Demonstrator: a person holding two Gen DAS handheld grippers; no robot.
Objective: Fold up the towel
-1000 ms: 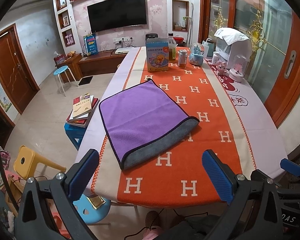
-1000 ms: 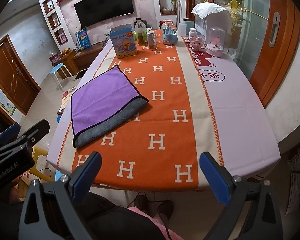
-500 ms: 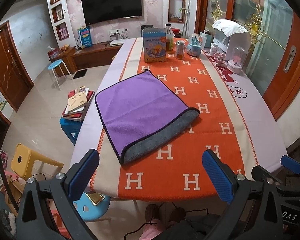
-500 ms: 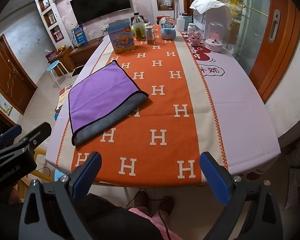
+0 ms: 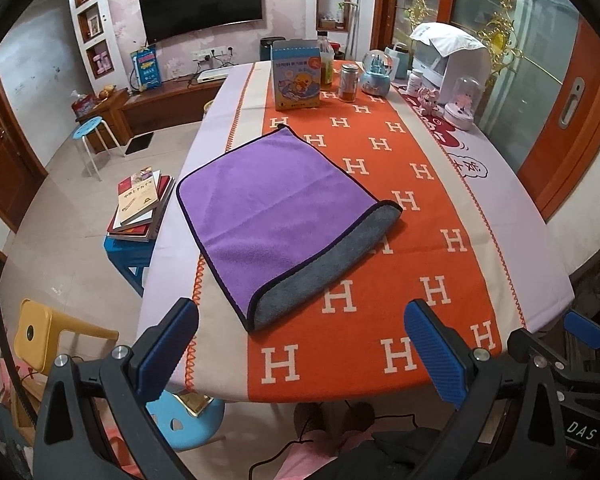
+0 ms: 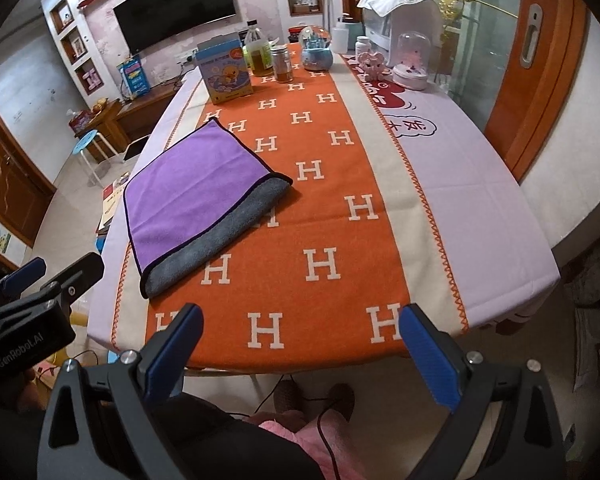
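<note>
A purple towel (image 5: 272,208) with a grey underside lies folded on the table's orange runner (image 5: 380,320), its grey layer showing along the near right edge. It also shows in the right wrist view (image 6: 188,188), at the left. My left gripper (image 5: 300,344) is open and empty, held off the table's near edge, short of the towel. My right gripper (image 6: 300,344) is open and empty, also off the near edge, to the right of the towel. The left gripper's body (image 6: 28,312) shows at the lower left of the right wrist view.
A blue box (image 5: 296,80), a bottle (image 5: 326,64), a jar (image 5: 349,82), a snow globe (image 5: 376,72) and small ornaments (image 5: 460,104) stand at the table's far end. Stools (image 5: 132,256) with books and a yellow chair (image 5: 48,332) stand left of the table.
Both grippers have drawn back and risen a little from the table; the table looks farther away. The towel has not moved.
</note>
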